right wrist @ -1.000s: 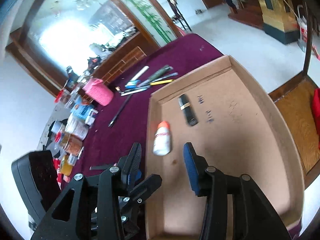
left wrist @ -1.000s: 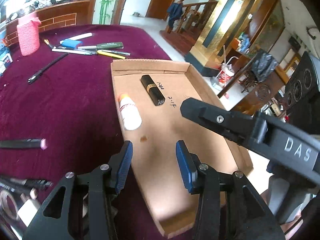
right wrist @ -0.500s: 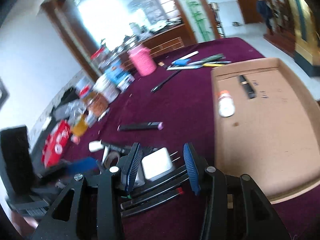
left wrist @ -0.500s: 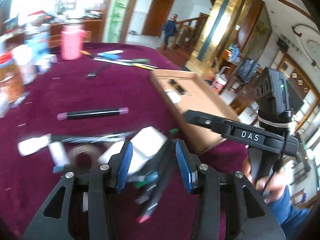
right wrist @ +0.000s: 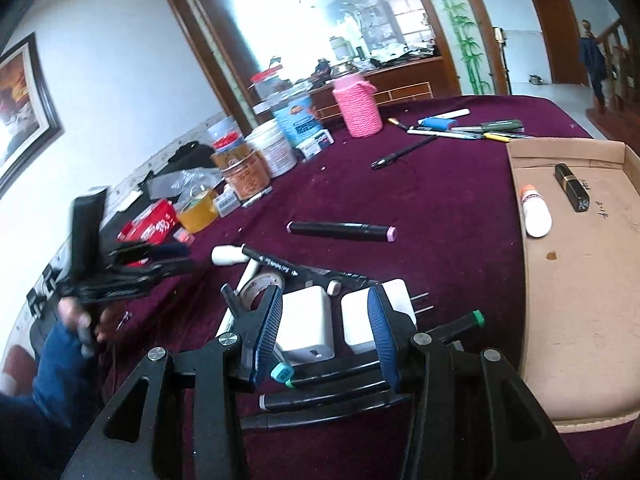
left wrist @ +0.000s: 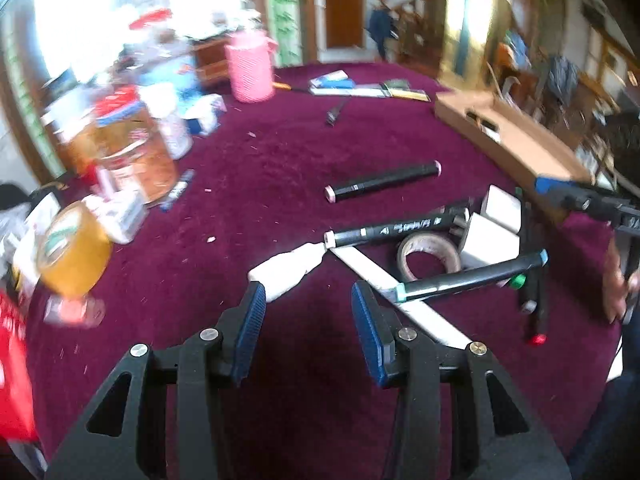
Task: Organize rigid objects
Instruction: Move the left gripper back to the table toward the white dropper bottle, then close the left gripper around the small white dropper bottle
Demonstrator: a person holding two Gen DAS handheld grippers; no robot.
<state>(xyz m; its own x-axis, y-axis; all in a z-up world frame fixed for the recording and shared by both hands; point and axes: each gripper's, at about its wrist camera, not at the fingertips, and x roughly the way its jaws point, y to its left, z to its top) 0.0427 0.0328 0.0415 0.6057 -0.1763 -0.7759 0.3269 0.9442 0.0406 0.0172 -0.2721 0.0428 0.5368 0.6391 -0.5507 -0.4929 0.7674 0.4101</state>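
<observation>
Right wrist view looks down on a heap of stiff little things on the worktop, which is covered in dark red velvet-like cloth. The right gripper hovers with its jaws partly apart and empty, straddling two white charger blocks. These are smooth, boxy plastic, probably light but slick; the flat side faces look the surest hold, away from the metal prongs.

Around them lie black markers with coloured end caps: round, hard, likely to roll, best pinched mid-barrel. A roll of tape sits just beside, a thin ring.

The cardboard tray, matte and shallow-walled, lies to the right and holds a white bottle and a black tube.

In the left wrist view the left gripper hangs over bare cloth, jaws partly open, holding nothing, near a white squeeze tube that looks soft.
</observation>
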